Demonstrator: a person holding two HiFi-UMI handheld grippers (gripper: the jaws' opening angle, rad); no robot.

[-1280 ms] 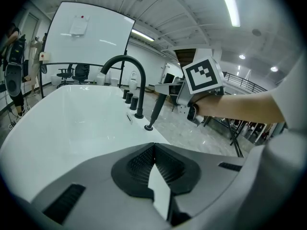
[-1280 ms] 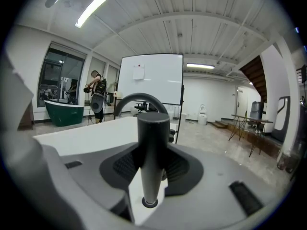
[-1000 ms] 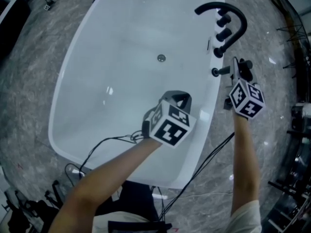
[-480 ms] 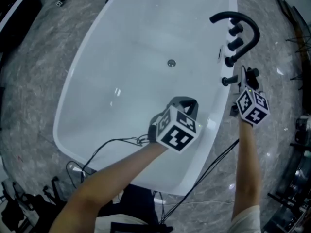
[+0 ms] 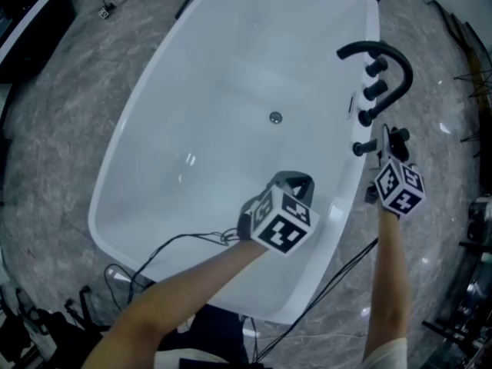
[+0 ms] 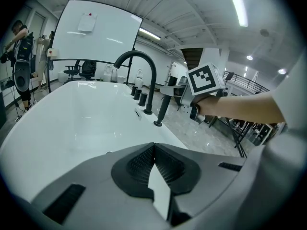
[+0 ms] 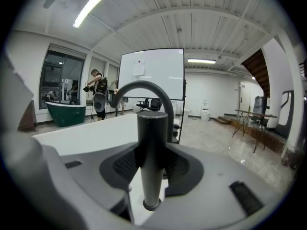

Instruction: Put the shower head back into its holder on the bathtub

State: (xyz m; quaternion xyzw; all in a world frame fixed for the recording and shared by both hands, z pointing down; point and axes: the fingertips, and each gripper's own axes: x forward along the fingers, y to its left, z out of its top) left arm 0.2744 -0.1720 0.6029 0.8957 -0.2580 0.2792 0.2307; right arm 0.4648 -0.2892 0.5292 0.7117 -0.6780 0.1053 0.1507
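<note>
Claws, two in count, both grey moulded plastic with ribbed black pads, each with one marker cube (image 5: 280,223). Left claw (image 5: 297,181): pressed together at the tips, pinching nothing, hanging over the inside of one white bathtub (image 5: 154,152), glossy, smooth and oval. One small round metal drain (image 5: 275,117) in the tub's bottom. One black cable (image 5: 181,238) trailing from the left claw across the near rim.

Further right, on the tub's right rim, one matte black spout (image 5: 388,52) bent in a high arch, with two round black knobs (image 5: 375,68) under the arch. Just beside the spout's foot, one shower head (image 7: 152,128): a slim dark cylinder with a flat top, standing upright, lower end seated in the ring holder (image 7: 151,205) on the rim. Right claw (image 5: 384,141): pinching that shower head between both pads, around its middle.

Around the tub, glossy grey marbled stone floor (image 5: 54,144). Beyond, from left to right: one dark green tub (image 7: 64,114) by tall windows, one person (image 7: 98,92) standing near it, one large whiteboard (image 7: 151,73) on a stand, one staircase (image 7: 254,68). Overhead, white panelled ceiling with strip lights (image 7: 88,8).
</note>
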